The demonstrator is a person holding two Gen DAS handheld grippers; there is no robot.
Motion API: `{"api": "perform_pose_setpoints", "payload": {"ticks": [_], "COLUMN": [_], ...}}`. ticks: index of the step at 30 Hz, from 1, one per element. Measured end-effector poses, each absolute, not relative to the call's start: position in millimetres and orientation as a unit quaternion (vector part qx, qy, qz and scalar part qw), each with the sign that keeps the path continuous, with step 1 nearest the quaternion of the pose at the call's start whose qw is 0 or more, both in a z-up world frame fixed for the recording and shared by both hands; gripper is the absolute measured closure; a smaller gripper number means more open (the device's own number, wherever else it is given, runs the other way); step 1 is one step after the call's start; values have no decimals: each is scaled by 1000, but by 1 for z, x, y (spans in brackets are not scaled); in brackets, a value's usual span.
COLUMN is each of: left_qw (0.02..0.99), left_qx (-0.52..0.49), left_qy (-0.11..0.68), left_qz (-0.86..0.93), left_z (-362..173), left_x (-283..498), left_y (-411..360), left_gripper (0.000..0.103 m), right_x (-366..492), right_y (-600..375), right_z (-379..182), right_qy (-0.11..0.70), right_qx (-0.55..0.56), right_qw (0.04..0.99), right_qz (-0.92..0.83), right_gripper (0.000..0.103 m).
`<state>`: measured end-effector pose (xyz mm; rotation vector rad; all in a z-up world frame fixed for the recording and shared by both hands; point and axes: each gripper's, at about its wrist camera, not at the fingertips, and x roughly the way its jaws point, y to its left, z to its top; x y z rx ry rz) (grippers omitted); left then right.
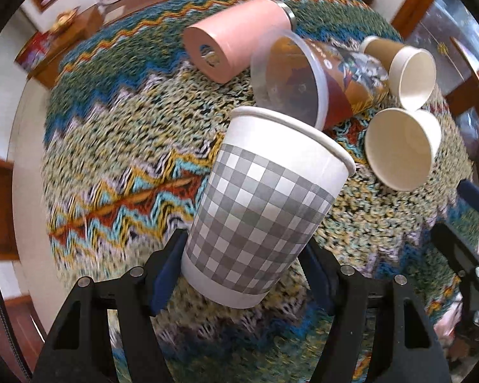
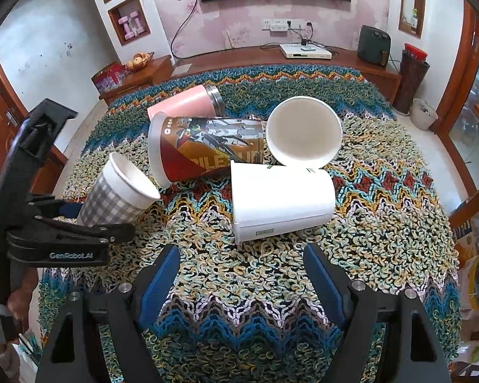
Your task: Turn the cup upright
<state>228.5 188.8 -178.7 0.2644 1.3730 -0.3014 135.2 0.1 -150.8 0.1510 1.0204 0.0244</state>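
A grey-checked paper cup [image 1: 258, 210] is held near its base by my left gripper [image 1: 244, 271], tilted with its rim up and to the right, above the knitted cloth. The same cup [image 2: 118, 191] and my left gripper [image 2: 89, 220] show at the left of the right wrist view. My right gripper [image 2: 241, 274] is open and empty, just short of a white cup [image 2: 281, 201] lying on its side.
On the cloth [image 2: 239, 287] lie a pink tumbler [image 1: 236, 38], a printed plastic cup [image 1: 322, 76], a brown paper cup [image 1: 405, 70] and a white cup [image 1: 402, 146], all on their sides. A round white cup mouth [image 2: 303, 132] faces me in the right wrist view. A wooden cabinet [image 2: 271, 60] stands behind the table.
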Motion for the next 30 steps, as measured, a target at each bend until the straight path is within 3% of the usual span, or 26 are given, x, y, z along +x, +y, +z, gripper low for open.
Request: {"api": "perform_pose_setpoints", "payload": {"ticks": [16,30], "left_qw": [725,697], "left_qx": [-82,-223], "left_qy": [676,677], "left_qz": [-104,-81], "left_z": [-179,-198], "left_x": [114,78], "left_y": [196,198], "left_gripper": [31,31], "right_x": [81,50], "right_y": [-22,-37], "right_z": [-117,-118], "right_qy": [463,465], "right_qx": [106,135], "right_qw": [880,875], "right_qz": [6,4], "right_gripper": [23,23]}}
